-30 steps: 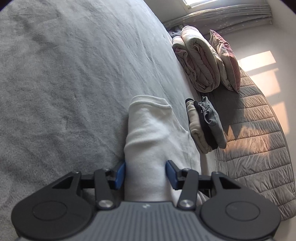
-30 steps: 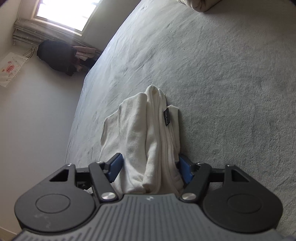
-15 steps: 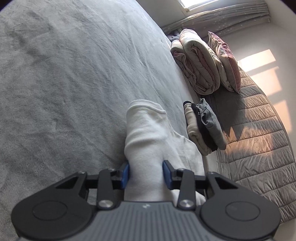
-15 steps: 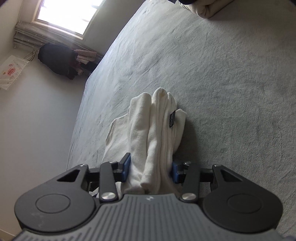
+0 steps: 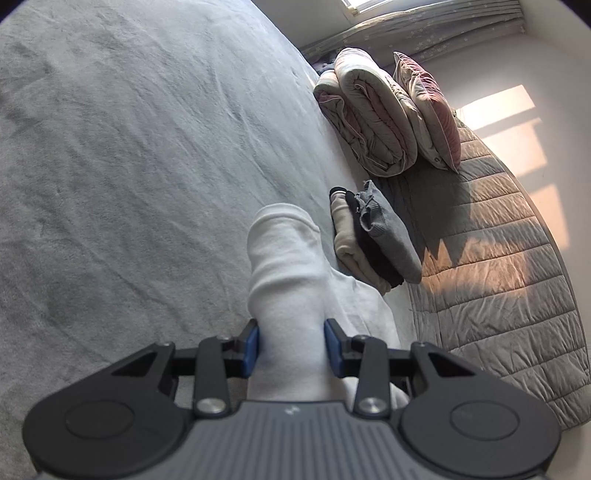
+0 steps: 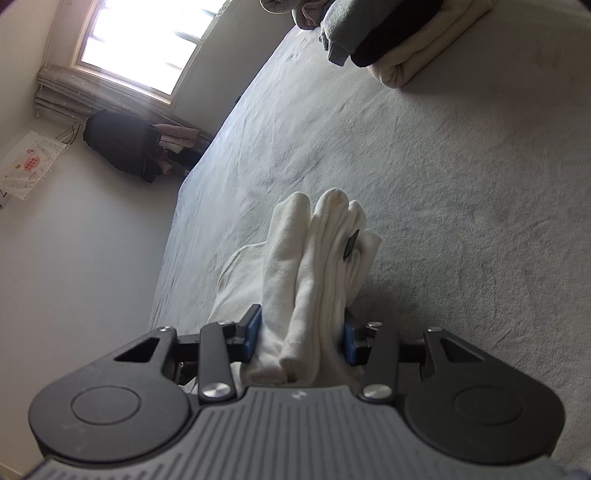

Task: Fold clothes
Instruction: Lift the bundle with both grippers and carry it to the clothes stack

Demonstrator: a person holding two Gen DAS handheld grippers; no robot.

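A folded white garment [image 5: 284, 280] lies on the grey bed cover [image 5: 129, 166]. My left gripper [image 5: 291, 347] is shut on one end of it, both blue pads pressed against the thick fold. In the right wrist view the same white garment [image 6: 314, 273] shows as several stacked layers with a small black label. My right gripper [image 6: 303, 338] is shut on that bundle and holds it just above the bed cover [image 6: 461, 184]. The part of the garment behind each gripper body is hidden.
A stack of folded clothes, cream, black and grey [image 5: 373, 236], lies close beyond the garment; it also shows in the right wrist view [image 6: 399, 33]. A rolled duvet [image 5: 369, 118], a pillow [image 5: 428, 110] and a quilted grey headboard [image 5: 491, 266] stand to the right. A dark clothes pile [image 6: 125, 144] sits under the window.
Both grippers have closed on the white garment from open. Both have lifted and moved forward with it toward the stack of folded clothes.
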